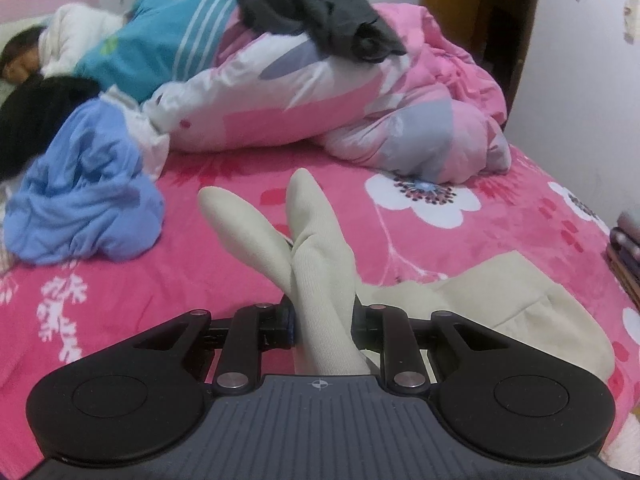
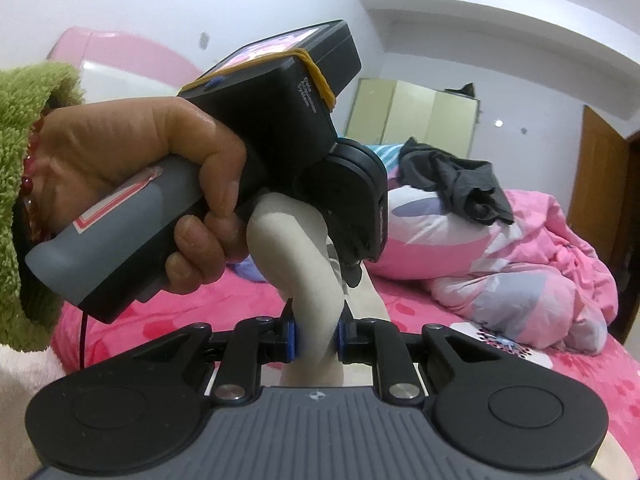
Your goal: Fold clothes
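A cream ribbed garment lies on the pink flowered bed; two of its narrow ends point away from me, and its wider body spreads to the right. My left gripper is shut on a bunched part of it. In the right wrist view the same cream garment arcs up between both tools. My right gripper is shut on it, just below the left gripper's body, which a hand in a green fleece sleeve holds.
A crumpled blue garment lies at the left of the bed. A pink and white quilt is heaped at the back with a dark grey garment on top. A person lies at the far left. A wooden door stands behind.
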